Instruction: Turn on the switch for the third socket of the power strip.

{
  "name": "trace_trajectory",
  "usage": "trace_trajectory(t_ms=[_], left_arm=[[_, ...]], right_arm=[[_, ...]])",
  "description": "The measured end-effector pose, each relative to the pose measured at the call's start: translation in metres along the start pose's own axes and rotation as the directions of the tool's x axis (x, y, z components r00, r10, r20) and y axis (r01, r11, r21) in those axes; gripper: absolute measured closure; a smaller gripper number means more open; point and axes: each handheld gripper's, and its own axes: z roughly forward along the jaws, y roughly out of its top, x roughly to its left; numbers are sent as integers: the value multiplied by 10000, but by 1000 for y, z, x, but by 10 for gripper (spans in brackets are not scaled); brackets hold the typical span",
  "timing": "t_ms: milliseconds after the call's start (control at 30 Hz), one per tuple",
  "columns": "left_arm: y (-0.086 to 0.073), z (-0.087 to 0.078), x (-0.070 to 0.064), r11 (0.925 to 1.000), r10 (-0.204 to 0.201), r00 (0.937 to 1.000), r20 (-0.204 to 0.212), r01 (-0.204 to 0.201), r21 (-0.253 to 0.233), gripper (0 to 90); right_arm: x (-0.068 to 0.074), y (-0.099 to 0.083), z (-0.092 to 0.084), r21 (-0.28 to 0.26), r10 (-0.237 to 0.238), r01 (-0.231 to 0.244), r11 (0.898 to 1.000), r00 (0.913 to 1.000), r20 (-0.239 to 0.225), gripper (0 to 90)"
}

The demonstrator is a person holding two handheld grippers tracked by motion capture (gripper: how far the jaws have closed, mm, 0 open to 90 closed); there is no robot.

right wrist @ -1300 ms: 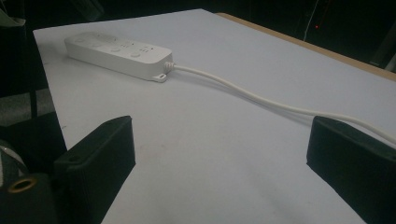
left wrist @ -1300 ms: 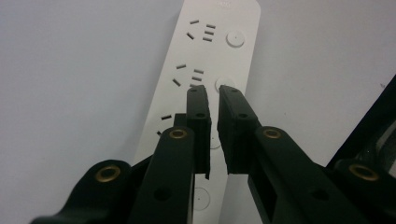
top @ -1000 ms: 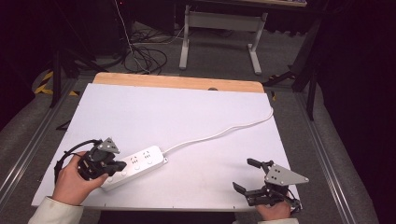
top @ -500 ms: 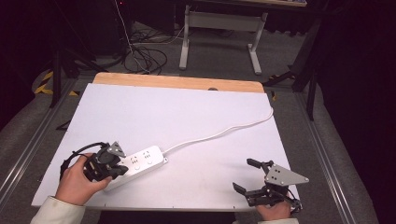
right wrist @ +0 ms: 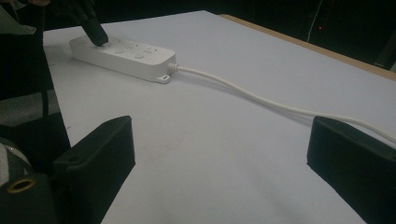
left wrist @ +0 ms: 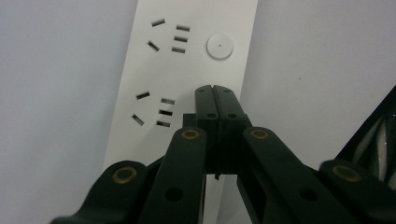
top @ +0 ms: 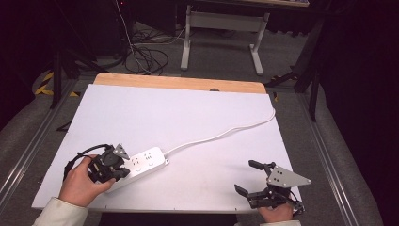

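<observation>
A white power strip [top: 141, 165] lies at the table's front left, its white cable [top: 221, 135] running off to the right edge. My left gripper [top: 114, 168] is shut, with nothing between its jaws, and its closed tips press down on the strip's top [left wrist: 215, 88] beside a socket group, just short of a round button [left wrist: 219, 46]. From the right gripper view the strip [right wrist: 123, 55] lies far off with the left gripper's tip [right wrist: 98, 37] on it. My right gripper [top: 248, 178] stands open near the front right corner, nothing between its fingers [right wrist: 100, 156].
The white table top [top: 188, 117] has a wooden strip [top: 179, 84] along its far edge. Beyond it on the floor are a tangle of dark cables [top: 146, 56] and a grey metal stand [top: 221, 28]. Metal rails run along both sides of the table.
My left gripper has moved right and down onto the power strip's near end. The right gripper has stayed put.
</observation>
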Motion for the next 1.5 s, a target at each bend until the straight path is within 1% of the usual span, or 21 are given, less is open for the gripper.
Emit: trace_trajectory(t_ms=[100, 133, 233, 333, 433, 467, 533, 600, 733, 800, 967, 1033, 1167, 1200, 1333, 1400, 1500], left_arm=[[0, 0, 0, 10000, 19, 10000, -31, -19, -8, 900], [0, 0, -1, 10000, 15, 9999, -100, -16, -16, 900], [0, 0, -1, 10000, 15, 10000, -52, -15, -7, 900], [0, 1, -1, 10000, 29, 9994, -332, -28, 9, 900], [0, 1, -2, 10000, 66, 9989, -465, -65, 23, 900], [0, 1, -2, 10000, 64, 9989, -471, -63, 21, 900], [-1, 2, -2, 10000, -69, 9992, -404, 69, -8, 900], [-1, 2, -1, 10000, -68, 9994, -344, 67, -47, 900], [-1, 3, -2, 10000, 69, 9990, -453, -70, -29, 900], [-1, 3, -3, 10000, 45, 9986, -522, -44, 19, 900], [-2, 3, -3, 10000, 65, 9987, -503, -65, -9, 900], [-3, 4, -3, 10000, -1, 9987, -501, -3, -70, 900], [-3, 4, -4, 10000, 69, 9981, -616, -70, -20, 900], [-3, 4, -5, 10000, 7, 9977, -678, -10, -43, 900], [-4, 5, -5, 9999, 82, 9978, -657, -90, -116, 900], [-4, 5, -6, 9999, 28, 9982, -604, -34, -104, 900], [-4, 5, -5, 9999, 116, 9978, -647, -121, -77, 900]], right_arm=[[0, 0, 0, -18, 12, -12, 10000, 10000, -15, 78], [0, 0, 0, -23, 19, -19, 10000, 10000, -18, 78], [0, 0, 0, -23, 14, -14, 10000, 10000, -22, 78], [0, 0, 0, -13, 12, -12, 10000, 10000, -24, 78], [0, 0, 0, -2, 10, -10, 10000, 10000, -28, 78], [0, 0, 0, -2, 10, -10, 10000, 10000, -28, 78], [0, 0, 0, 3, 22, -22, 10000, 10000, -42, 79], [0, 0, 0, 23, 1, -1, 10000, 10000, -46, 78], [0, 0, 1, 27, 14, -14, 10000, 10000, -62, 78], [0, 0, 1, 12, 7, -7, 10000, 10000, -75, 78], [0, 0, 1, 25, 8, -8, 10000, 10000, -88, 78], [1, 0, 1, 35, 5, -4, 10000, 10000, -79, 78], [1, 0, 1, 49, 16, -15, 10000, 10000, -67, 78], [1, 0, 1, 45, 11, -11, 10000, 10000, -70, 78], [1, 0, 1, 57, 16, -15, 10000, 10000, -65, 78], [1, 0, 1, 66, 16, -16, 10000, 10000, -67, 78], [1, 0, 1, 76, 3, -2, 10000, 10000, -48, 78]])
